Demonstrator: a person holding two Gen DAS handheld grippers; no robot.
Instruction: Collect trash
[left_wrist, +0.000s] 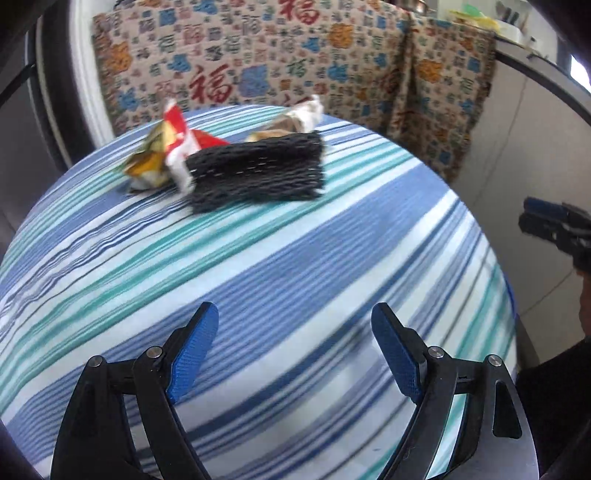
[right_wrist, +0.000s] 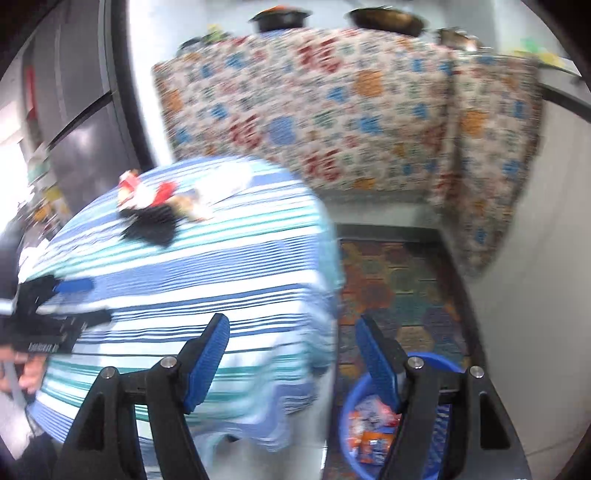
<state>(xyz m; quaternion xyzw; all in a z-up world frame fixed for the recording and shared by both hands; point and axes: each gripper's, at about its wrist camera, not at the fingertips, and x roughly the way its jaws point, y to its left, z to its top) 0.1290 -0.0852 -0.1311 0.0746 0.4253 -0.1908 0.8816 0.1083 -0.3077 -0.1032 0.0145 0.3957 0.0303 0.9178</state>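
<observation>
Left wrist: left gripper (left_wrist: 293, 354) jaws wide apart, nothing between them, hanging over the near part of the striped tablecloth (left_wrist: 332, 266). Trash sits in a clump toward the far edge of the table. Black foam net sleeve (left_wrist: 258, 168) lies flat, long axis roughly parallel to the far edge, open ends facing left and right. Crumpled red-and-white wrapper (left_wrist: 177, 140) touches its left end; a gold wrapper (left_wrist: 147, 162) is just beside that. A white-brown wrapper (left_wrist: 301, 114) sits behind the sleeve's right end. Right gripper (left_wrist: 554, 225) is off the table's right edge.

Handling, my read: all of it is light, soft and crushable, nothing fragile. The net sleeve is springy and grippy, so pinch across its short width near the middle. The wrappers are slick film, so take them at a crumpled ridge, not a flat face.

Right wrist (blurred): right gripper (right_wrist: 291, 354) jaws also apart and empty, straddling the table's right edge. Blue bin (right_wrist: 351, 417) is on the floor below that edge, already holding colourful wrappers. The same trash pile (right_wrist: 155, 206) is near the far edge; its orientation is not readable here. Left gripper (right_wrist: 62, 295) is at the table's left side.
</observation>
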